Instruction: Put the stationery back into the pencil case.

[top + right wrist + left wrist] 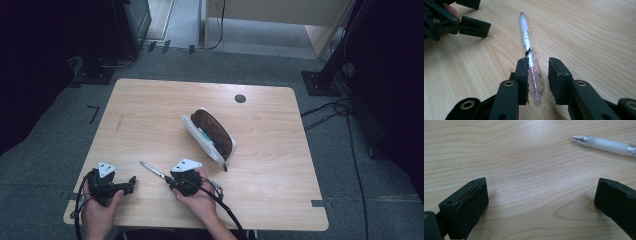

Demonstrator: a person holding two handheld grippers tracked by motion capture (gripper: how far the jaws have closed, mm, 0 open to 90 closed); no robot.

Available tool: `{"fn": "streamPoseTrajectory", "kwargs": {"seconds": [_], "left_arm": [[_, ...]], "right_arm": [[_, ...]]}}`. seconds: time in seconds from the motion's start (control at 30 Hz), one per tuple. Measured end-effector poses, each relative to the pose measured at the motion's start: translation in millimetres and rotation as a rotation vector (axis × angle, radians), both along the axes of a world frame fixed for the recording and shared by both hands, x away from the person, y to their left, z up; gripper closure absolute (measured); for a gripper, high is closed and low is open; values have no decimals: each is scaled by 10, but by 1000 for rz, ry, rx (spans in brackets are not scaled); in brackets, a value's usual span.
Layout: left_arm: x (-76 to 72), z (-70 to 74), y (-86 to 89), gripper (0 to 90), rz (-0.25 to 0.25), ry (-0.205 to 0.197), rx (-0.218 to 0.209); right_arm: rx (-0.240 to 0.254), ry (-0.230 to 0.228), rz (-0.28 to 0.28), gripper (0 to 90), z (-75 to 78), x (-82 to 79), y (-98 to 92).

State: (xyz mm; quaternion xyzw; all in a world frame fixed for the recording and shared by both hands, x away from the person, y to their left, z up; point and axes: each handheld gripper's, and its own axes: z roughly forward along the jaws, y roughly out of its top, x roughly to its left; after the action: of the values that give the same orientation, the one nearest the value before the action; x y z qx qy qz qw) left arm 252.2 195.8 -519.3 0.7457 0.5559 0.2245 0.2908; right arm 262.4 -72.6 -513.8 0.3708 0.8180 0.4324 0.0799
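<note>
On the desk (586, 32), my right claw (537, 80) straddles the pen (529, 53), pads not yet pinching; my left claw (541, 202) gapes empty.

Both grippers are matte black: the left gripper (131, 180) and the right gripper (167, 181) each carry a grey three-cornered plate on top, behind the claw. A black cable trails from the rear of each. Brass-ringed pivot holes sit in the links behind the right gripper's ridged pads (558, 75).
</note>
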Motion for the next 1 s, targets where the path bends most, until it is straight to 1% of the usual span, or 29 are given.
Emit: {"fn": "streamPoseTrajectory", "kwargs": {"seconds": [0.17,0.33,0.37,0.5,0.6,0.63,0.8,0.87,0.9,0.93,0.97,1.0], "left_arm": [[0,0,0,0,0,0,0],[0,0,0,0,0,0,0],[0,0,0,0,0,0,0],[0,0,0,0,0,0,0],[0,0,0,0,0,0,0],[0,0,0,0,0,0,0],[0,0,0,0,0,0,0],[0,0,0,0,0,0,0],[0,0,0,0,0,0,0],[0,0,0,0,0,0,0],[0,0,0,0,0,0,0],[0,0,0,0,0,0,0]], "right_arm": [[-37,8,4,720,-43,17,55],[-53,-8,11,742,-49,0,70],[-61,-18,15,749,-49,-11,68],[-71,-25,18,750,-46,-33,45],[-77,-35,14,751,-48,-57,-2],[-91,-43,8,752,-44,-81,-44],[-122,-73,0,752,-42,-154,-175],[-123,-83,-6,752,-47,-188,-237],[-123,-83,-6,752,-47,-188,-237],[-118,-89,-8,752,-56,-214,-306],[-112,-89,-16,753,-62,-230,-336],[-112,-89,-16,753,-62,-230,-336]]}}
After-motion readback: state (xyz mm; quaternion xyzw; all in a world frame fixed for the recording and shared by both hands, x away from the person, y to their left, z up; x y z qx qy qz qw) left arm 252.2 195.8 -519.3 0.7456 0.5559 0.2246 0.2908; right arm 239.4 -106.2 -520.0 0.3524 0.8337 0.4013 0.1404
